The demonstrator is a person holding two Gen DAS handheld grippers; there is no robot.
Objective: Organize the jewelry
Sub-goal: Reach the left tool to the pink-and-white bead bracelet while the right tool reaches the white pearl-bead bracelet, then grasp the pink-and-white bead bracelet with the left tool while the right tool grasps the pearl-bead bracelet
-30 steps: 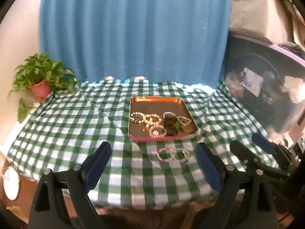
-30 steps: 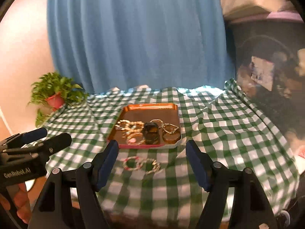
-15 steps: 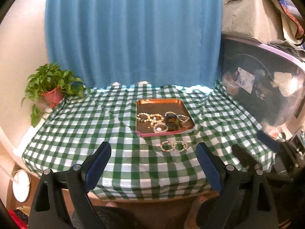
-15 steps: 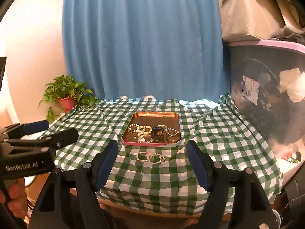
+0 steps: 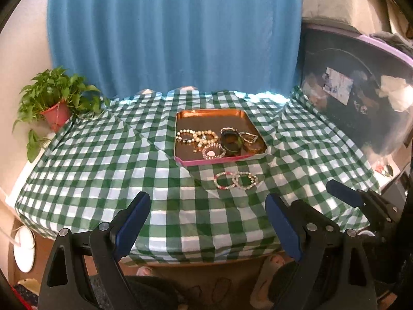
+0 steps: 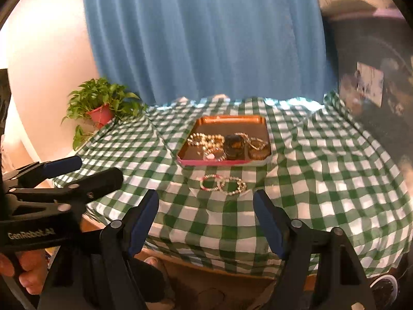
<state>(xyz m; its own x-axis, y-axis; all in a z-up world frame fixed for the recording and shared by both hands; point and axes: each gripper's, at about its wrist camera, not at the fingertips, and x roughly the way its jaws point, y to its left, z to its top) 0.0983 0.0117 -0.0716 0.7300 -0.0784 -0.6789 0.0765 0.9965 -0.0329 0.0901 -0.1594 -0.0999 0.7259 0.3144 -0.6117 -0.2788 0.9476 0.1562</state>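
A pleated blue curtain hangs behind my worktop, which is draped in a green-and-white checked cloth. At the far left corner I see a leafy green plant in a red pot. Moving right, a copper-coloured square metal tray with a pink rim sits near the middle of the cloth, holding a cluster of pearl and bead bracelets, a dark glossy bangle and some thin metal pieces I cannot make out clearly. Just in front of the tray, apart from it, 2 small beaded bracelets lie flat on the cloth, their loops overlapping. Further right stands a dark translucent storage bin with a purple lid.

I judge these 2 loose bracelets to be light, limp and strung on elastic or cord, so they will sag and may drag each other along. I would pinch 1 at its outer edge, away from the overlap, closing across the bead strand.

My left gripper hovers over the near edge of the worktop, fingers spread wide with nothing between them. My right gripper hangs just short of the bracelets, fingers also well apart and touching nothing.
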